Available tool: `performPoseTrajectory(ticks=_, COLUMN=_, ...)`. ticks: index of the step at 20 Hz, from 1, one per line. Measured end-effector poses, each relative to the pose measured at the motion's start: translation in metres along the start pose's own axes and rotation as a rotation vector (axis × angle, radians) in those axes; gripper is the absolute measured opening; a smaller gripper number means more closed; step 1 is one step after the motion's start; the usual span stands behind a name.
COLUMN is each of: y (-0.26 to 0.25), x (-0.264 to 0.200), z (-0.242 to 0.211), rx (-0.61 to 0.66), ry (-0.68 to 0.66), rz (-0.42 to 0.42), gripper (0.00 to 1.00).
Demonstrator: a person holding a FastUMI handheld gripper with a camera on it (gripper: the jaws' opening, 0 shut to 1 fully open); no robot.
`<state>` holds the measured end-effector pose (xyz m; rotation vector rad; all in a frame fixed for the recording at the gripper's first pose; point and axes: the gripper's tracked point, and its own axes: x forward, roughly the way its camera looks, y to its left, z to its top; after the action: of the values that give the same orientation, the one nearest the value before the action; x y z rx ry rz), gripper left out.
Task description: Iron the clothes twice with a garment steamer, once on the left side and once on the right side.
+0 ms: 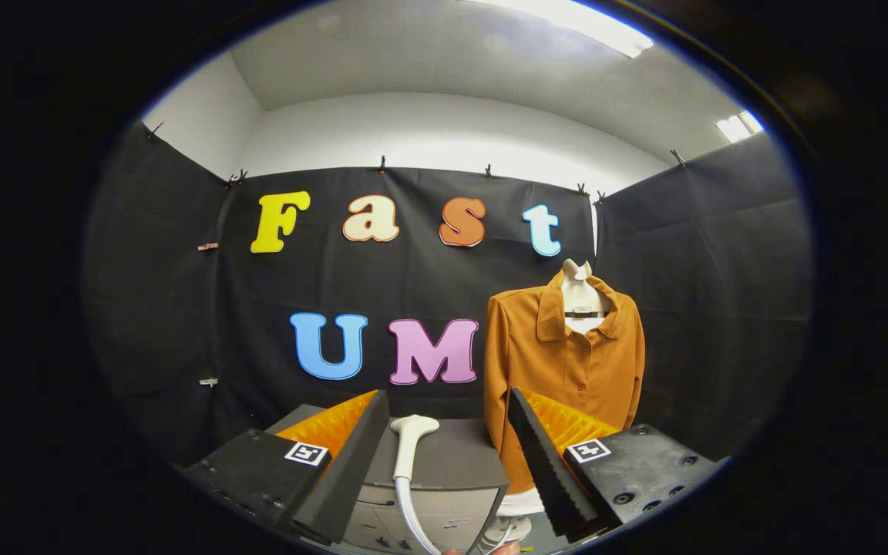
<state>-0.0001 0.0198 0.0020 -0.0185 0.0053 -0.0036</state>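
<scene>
Fingers spread wide on your gripper [448,455], holding nothing; the steamer head [412,439] stands upright between them, on a grey cabinet [452,462], hose [407,509] trailing down, probably parked for an easy grab. Right of it, the orange shirt [560,362] hangs on a dummy [579,289], front facing you. I can read no brand or label.

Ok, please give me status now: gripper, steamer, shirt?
Gripper open, holding nothing. Steamer head lies on grey cabinet between the fingers, untouched. Orange shirt hangs on mannequin beyond right finger. Path clear.
</scene>
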Motion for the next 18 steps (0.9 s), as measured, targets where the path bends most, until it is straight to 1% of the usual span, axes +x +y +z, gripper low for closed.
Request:
performPoseTrajectory(ticks=4, y=0.002, x=-0.001, z=0.002, rx=0.009, ry=-0.009, rz=-0.001, gripper=0.97)
performPoseTrajectory(ticks=7, y=0.004, x=0.004, z=-0.007, rx=0.016, ry=0.021, rz=0.004, gripper=0.96)
performPoseTrajectory(ticks=10, y=0.014, x=0.016, z=-0.038, rx=0.055, ry=0.138, rz=0.021, gripper=0.96)
performPoseTrajectory(ticks=13, y=0.024, x=0.033, z=-0.075, rx=0.081, ry=0.288, rz=0.042, gripper=0.97)
performPoseTrajectory(ticks=15, y=0.034, x=0.048, z=-0.098, rx=0.089, ry=0.368, rz=0.067, gripper=0.99)
performPoseTrajectory(ticks=18, y=0.052, x=0.072, z=-0.129, rx=0.081, ry=0.457, rz=0.102, gripper=0.99)
